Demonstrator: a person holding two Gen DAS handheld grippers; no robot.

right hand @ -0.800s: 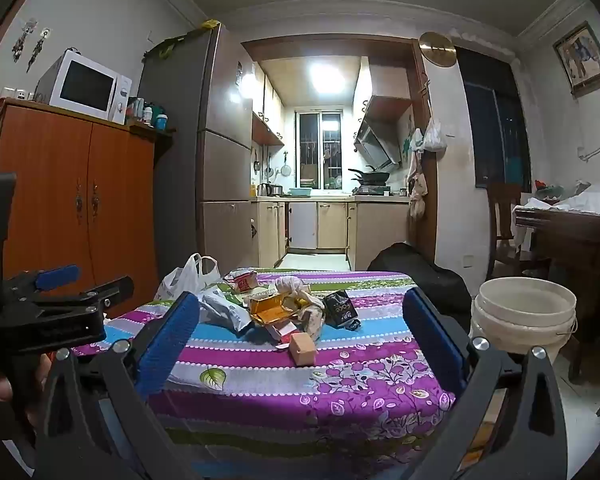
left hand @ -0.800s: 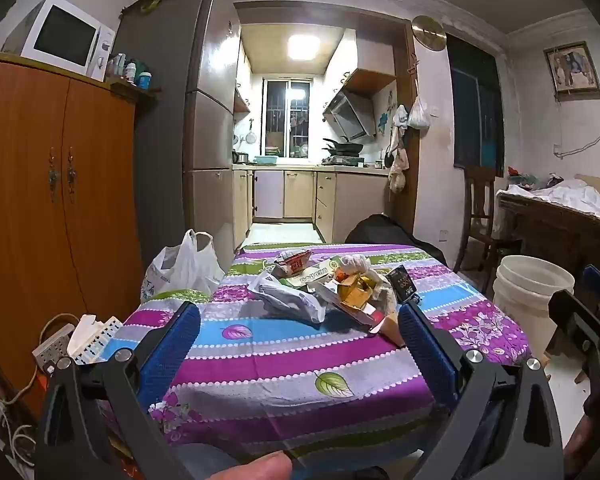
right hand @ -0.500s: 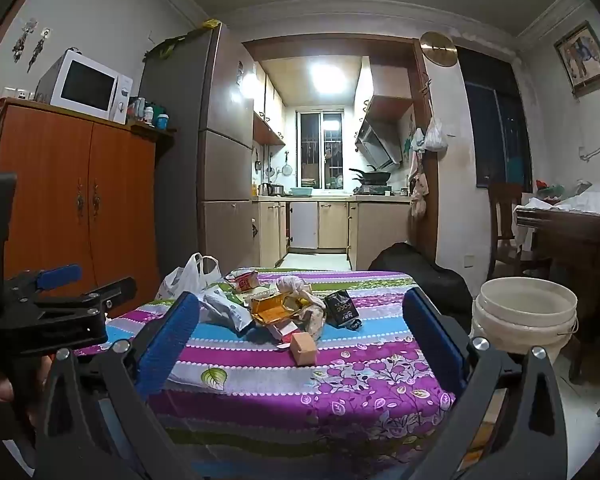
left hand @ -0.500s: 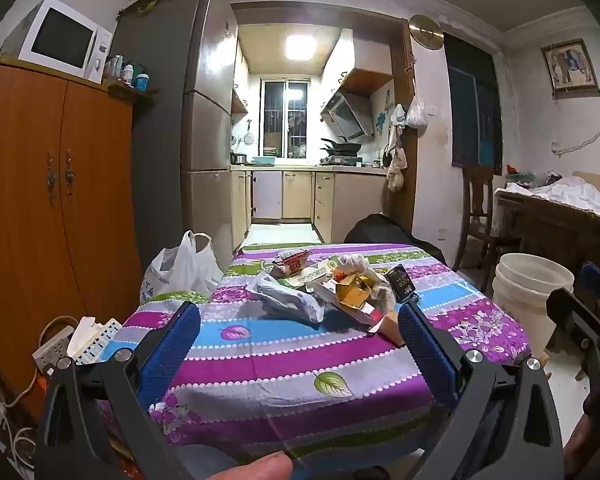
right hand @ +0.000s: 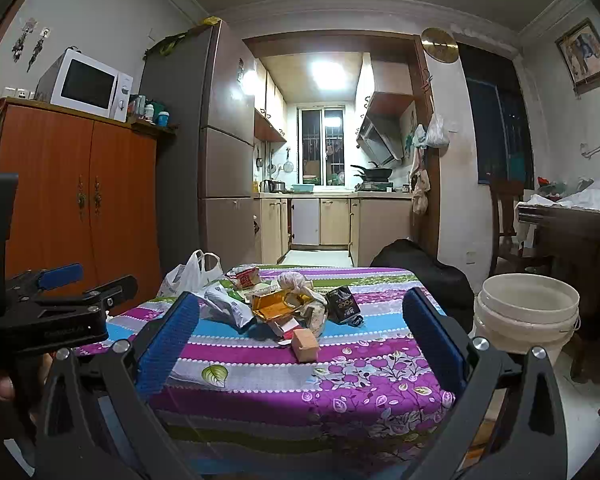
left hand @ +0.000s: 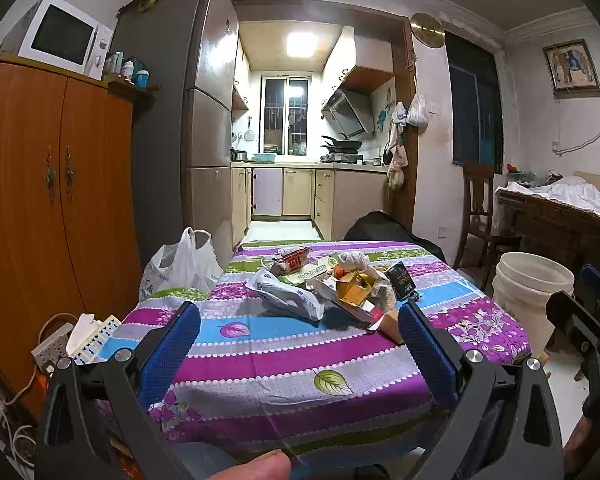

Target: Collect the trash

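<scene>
Trash (left hand: 332,288) lies heaped mid-table on the striped cloth (left hand: 284,364), with the white bucket (right hand: 528,312) on the floor to the right. Both the left gripper (left hand: 296,344) and right gripper (right hand: 300,340) stand wide apart, empty, short of the pile. Light wrappers may slip out or scatter, and a low grab could snag the cloth.

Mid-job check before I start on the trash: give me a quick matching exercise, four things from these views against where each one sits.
Things:
1. small brown box
2. white bucket
3. white plastic bag
4. microwave

Places:
A. on top of the orange cabinet
B. on the floor right of the table
C. nearest piece of the trash pile on the tablecloth
D. beside the table's far left corner

Pairs: 1-C, 2-B, 3-D, 4-A
</scene>
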